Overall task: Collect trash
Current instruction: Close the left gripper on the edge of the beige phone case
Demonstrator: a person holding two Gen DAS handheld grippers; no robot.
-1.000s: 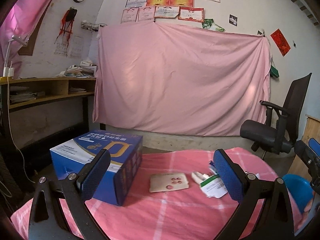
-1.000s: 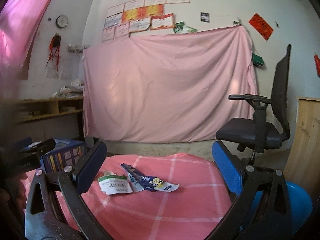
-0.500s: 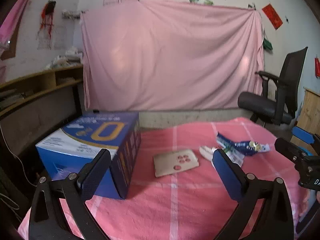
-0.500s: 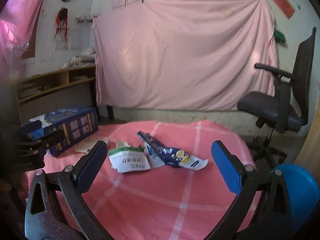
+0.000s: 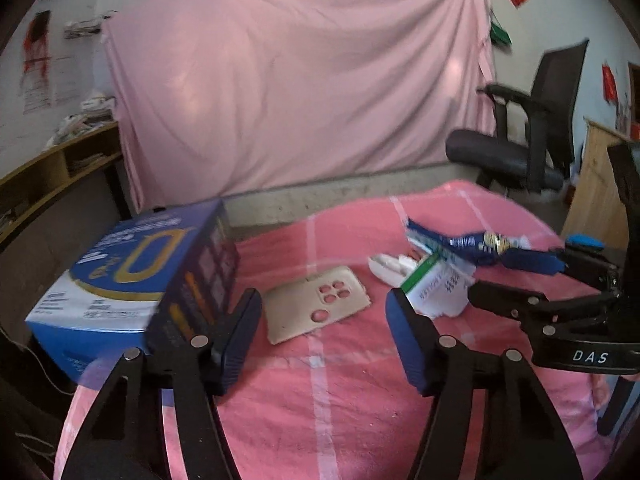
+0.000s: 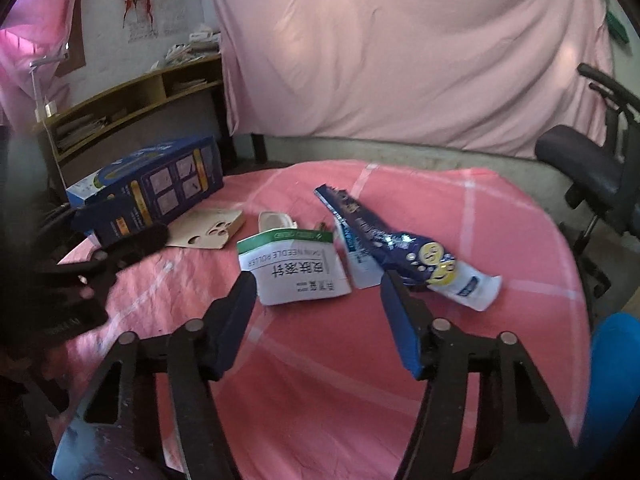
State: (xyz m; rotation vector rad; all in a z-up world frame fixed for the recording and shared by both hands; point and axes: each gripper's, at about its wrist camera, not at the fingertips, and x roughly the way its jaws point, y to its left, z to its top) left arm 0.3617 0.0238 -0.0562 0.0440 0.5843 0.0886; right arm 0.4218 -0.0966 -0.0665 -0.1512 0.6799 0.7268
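Trash lies on a pink checked cloth (image 5: 320,392) (image 6: 328,384). A beige card with round holes (image 5: 318,308) (image 6: 208,230) sits just beyond my left gripper (image 5: 322,320), whose jaws are closing with nothing between the pads. A white and green torn packet (image 6: 292,270) (image 5: 434,290) lies just ahead of my right gripper (image 6: 318,300), whose jaws are also closing on nothing. A blue snack wrapper (image 6: 392,244) (image 5: 460,242) and a small white piece (image 6: 274,220) (image 5: 390,266) lie close behind the packet.
A large blue box (image 5: 132,280) (image 6: 156,184) stands on the cloth's left side. A black office chair (image 5: 520,132) (image 6: 592,160) is at the right, a blue bin (image 6: 612,384) by the cloth's right edge. Wooden shelves (image 6: 132,104) line the left wall.
Both grippers have dipped down toward the cloth and come nearer the trash. Their jaws have narrowed. The right gripper now shows at the left view's right edge.
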